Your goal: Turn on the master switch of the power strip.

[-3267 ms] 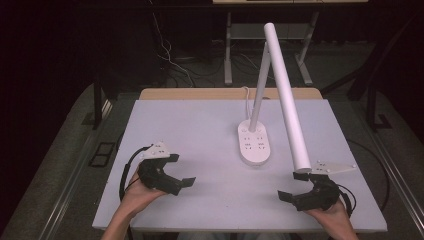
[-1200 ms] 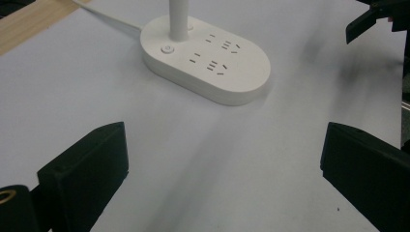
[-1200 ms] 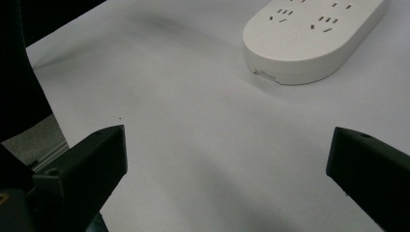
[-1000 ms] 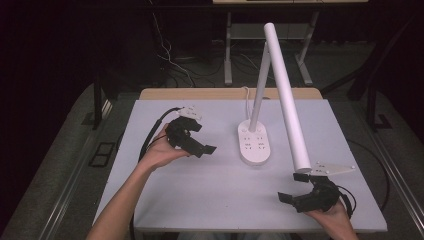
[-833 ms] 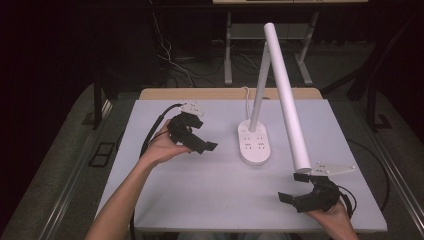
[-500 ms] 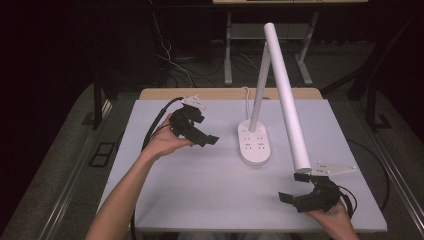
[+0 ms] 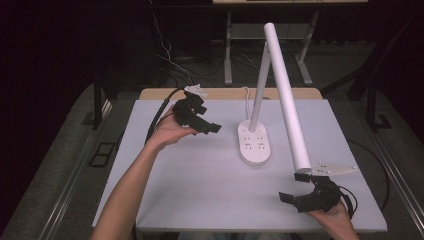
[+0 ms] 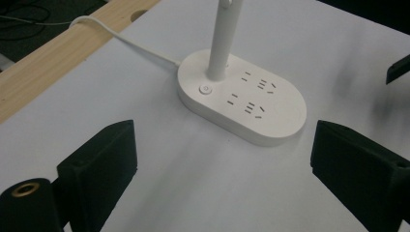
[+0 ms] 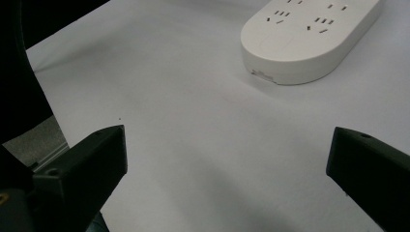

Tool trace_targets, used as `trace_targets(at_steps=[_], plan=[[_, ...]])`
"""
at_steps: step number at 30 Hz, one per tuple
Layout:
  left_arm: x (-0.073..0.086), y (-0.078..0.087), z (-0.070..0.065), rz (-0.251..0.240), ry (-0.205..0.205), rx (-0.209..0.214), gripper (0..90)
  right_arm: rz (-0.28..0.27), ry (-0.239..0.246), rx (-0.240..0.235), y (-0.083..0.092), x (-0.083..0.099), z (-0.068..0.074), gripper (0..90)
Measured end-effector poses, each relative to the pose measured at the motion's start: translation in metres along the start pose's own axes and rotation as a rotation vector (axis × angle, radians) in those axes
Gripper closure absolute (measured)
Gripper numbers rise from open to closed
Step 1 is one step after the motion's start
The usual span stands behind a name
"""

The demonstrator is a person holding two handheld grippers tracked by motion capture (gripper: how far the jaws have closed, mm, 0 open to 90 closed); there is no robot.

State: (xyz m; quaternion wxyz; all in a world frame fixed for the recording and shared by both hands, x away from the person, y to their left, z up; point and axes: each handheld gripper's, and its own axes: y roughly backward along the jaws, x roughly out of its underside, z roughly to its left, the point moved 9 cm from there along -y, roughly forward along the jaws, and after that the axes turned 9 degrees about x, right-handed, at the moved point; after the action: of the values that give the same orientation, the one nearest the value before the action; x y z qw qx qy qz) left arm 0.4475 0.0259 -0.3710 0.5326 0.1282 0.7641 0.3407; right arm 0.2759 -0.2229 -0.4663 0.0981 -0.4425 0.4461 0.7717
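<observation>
Item: white desk lamp [image 7: 254, 145], oval socket base standing at worktop [image 7: 200, 190] centre, stem upright, long tube head slanting toward 5 o'clock; its cord leaves at 12 o'clock.

Left claw [image 7: 202, 125]: raised off the worktop at 9 o'clock of the base, near but apart, aimed at it; jaws wide, just been closing slightly, nothing between.

Right claw [image 7: 295, 197]: at 5 o'clock of the base, below the tube's tip; jaws wide, empty.

Power symbol on the lamp base [image 8: 241, 104] button [image 8: 205, 89]
</observation>
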Motion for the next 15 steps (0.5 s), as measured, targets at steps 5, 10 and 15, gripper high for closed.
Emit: trace_targets(at_steps=[5, 10, 15], plan=[[-0.006, -0.006, 0.003, -0.016, 0.008, 0.004, 12.9, 0.000, -0.003, 0.001, 0.000, 0.000, 0.000, 0.4], [-0.011, -0.016, 0.006, -0.025, 0.020, 0.009, 17.1, 0.000, -0.003, 0.000, 0.000, 0.000, 0.000, 0.3], [-0.015, -0.027, 0.011, -0.019, 0.020, -0.013, 24.5, 0.001, -0.003, 0.001, 0.000, 0.000, 0.000, 0.3]])
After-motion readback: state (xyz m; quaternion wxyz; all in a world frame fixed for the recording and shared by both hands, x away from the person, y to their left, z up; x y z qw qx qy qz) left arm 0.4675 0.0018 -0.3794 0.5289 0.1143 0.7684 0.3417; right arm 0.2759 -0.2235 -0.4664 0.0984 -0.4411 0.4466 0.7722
